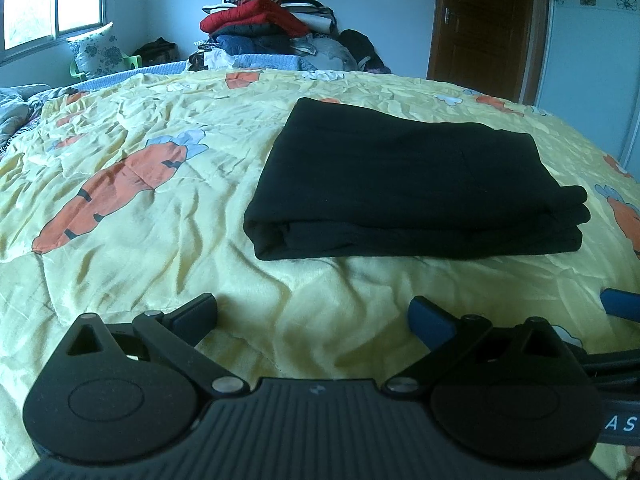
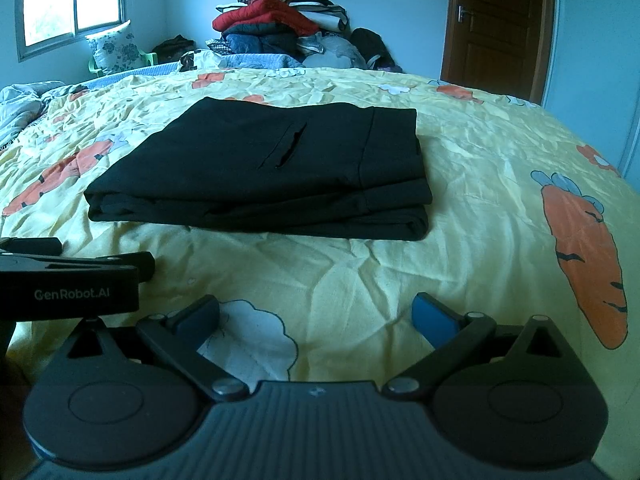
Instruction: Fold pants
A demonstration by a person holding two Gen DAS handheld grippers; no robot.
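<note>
A: Where are the pants [image 1: 404, 184]?
B: On the quilt [image 1: 160, 256], mid-bed, folded into a flat black stack w/ several layers showing at the near edge. From the right wrist cam you can see a pocket slit on top.
A: Left gripper [image 1: 314, 312]?
B: Released, jaws spread wide, nothing betw. them. It sits low over the quilt, near side of the pants, apart from them, no contact.
A: Right gripper [image 2: 316, 312]?
B: Same: jaws apart, empty, close above the quilt, short of the stack. Blue pad on its right finger shows clearly.
A: The 2 tools relative to each other?
B: Side by side. The right cam catches the left tool's body at its left edge, w/ "GenRobot.AI" printed on it. The left cam catches a bit of blue finger at its right edge.
A: Background?
B: Clothes pile [image 1: 268, 20] at the far end of the bed, window [image 1: 52, 0] far left, brown door [image 1: 484, 24] far right. Quilt is yellow w/ carrot print, wrinkled.
</note>
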